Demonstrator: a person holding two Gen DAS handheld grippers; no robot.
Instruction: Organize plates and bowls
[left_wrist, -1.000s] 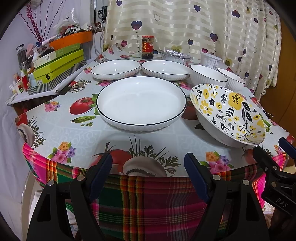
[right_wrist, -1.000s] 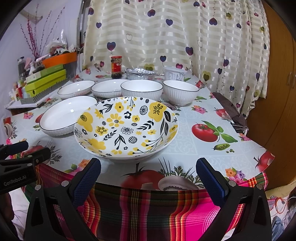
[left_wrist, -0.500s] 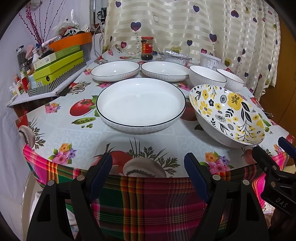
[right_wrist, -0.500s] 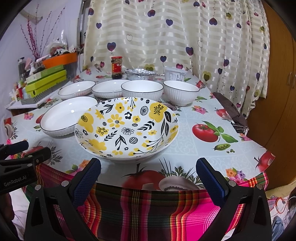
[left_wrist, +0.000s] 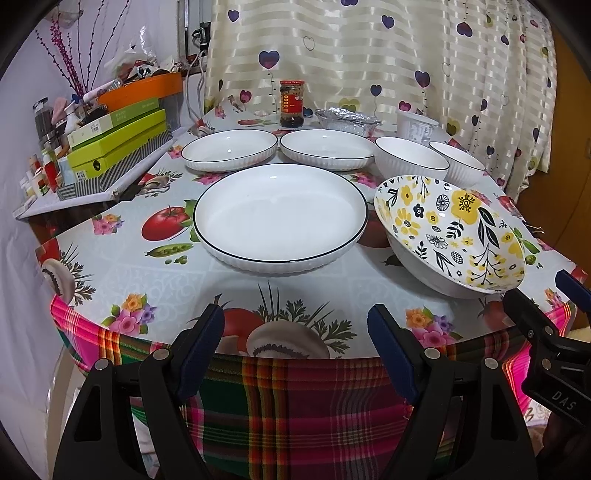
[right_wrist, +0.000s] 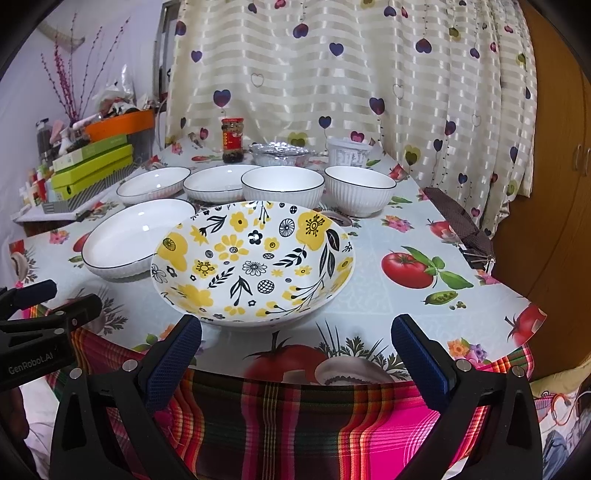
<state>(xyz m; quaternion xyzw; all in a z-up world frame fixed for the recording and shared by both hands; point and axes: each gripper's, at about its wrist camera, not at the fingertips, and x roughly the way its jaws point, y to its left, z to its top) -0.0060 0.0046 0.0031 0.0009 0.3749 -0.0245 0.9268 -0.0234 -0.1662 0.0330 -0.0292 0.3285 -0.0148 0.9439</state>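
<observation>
A large white plate (left_wrist: 280, 218) with a dark rim sits on the table in front of my left gripper (left_wrist: 295, 332), which is open and empty at the table's near edge. A yellow-flowered bowl (right_wrist: 253, 262) stands just ahead of my right gripper (right_wrist: 295, 343), also open and empty. Behind them are two smaller white plates (left_wrist: 229, 149) (left_wrist: 327, 147) and two white ribbed bowls (right_wrist: 282, 184) (right_wrist: 360, 188). The flowered bowl also shows at the right of the left wrist view (left_wrist: 450, 232).
A sauce jar (right_wrist: 232, 140), a foil tray (right_wrist: 280, 153) and a white tub (right_wrist: 347, 153) stand at the back by the curtain. Stacked green boxes (left_wrist: 118, 144) and clutter fill the left side. A folded brown item (right_wrist: 458, 221) lies at the right edge.
Both grippers have crept slightly toward the table, so the dishes sit a little nearer in view. Nothing on the table has moved.
</observation>
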